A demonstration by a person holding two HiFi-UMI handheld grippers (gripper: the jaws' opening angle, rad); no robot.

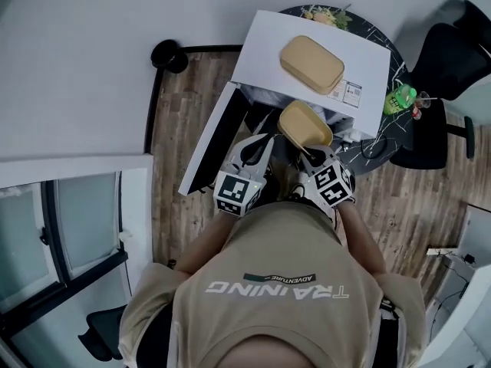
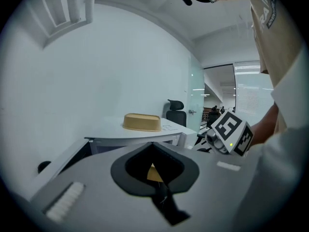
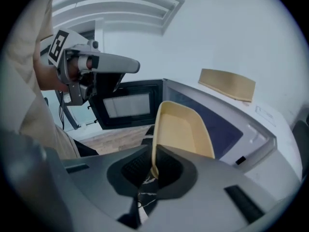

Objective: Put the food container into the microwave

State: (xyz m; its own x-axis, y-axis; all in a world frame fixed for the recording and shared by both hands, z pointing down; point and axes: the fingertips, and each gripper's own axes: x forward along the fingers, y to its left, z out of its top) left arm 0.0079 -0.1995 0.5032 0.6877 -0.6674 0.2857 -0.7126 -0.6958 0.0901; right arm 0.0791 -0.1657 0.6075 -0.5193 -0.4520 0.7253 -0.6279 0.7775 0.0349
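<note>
Shirt (image 1: 230, 313) back — "TRAINING" w/ sm. "ADVENTURE" tag, upside-down

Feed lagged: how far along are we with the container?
Done: the microwave door is open, and the right claw is clamped on the container by its rim. In hand: the container hangs in front of the opening, not yet inside. Left: set it in, release, close the door. The left claw is shut and empty. A second container sits on top.

On microwave (image 1: 261, 48): container (image 1: 311, 64). Before its opening: second container (image 1: 304, 123). Left: open door (image 1: 209, 140). Right: bottle (image 1: 400, 98).
</note>
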